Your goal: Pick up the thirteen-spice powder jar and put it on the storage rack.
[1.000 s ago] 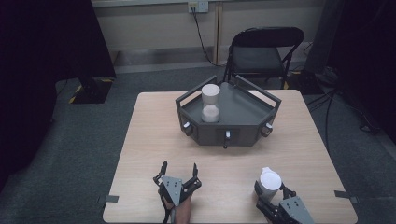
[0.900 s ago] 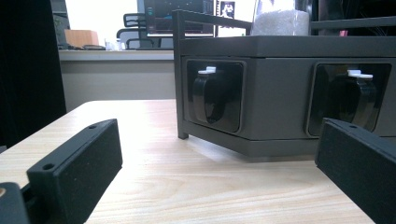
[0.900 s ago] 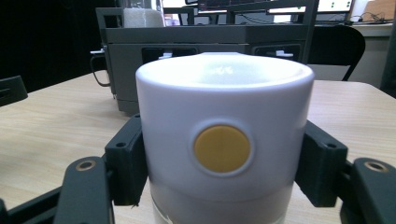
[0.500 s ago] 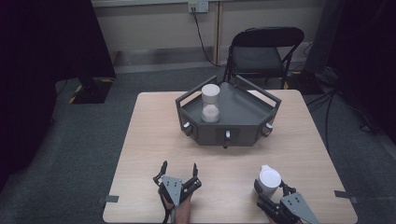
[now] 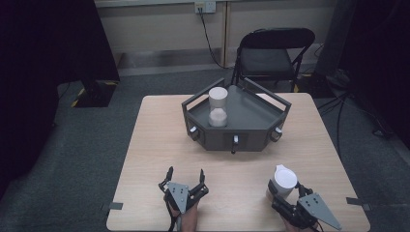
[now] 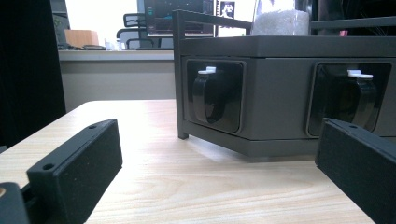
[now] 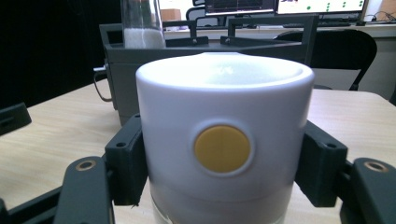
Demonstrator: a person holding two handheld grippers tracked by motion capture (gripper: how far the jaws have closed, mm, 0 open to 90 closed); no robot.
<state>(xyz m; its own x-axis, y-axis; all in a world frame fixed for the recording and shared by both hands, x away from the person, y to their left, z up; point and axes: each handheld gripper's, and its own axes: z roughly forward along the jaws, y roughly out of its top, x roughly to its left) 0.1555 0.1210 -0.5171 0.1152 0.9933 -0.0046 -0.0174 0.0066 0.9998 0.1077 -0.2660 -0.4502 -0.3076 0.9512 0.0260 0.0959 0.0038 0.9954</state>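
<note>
Near the table's front edge, right gripper (image 5: 282,191) jaws clamp the white cup (image 5: 283,181).

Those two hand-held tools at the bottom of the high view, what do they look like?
The left gripper and right gripper are black, each with two blocky fingers showing round screw holes. A grey three-cornered plate with small dark dots tops each. No sleeves are visible.

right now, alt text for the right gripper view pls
The right gripper is shut on a white cup with a yellow dot on its side, above a light wood table. Behind it stands a dark grey tray holding a glass container.
</note>
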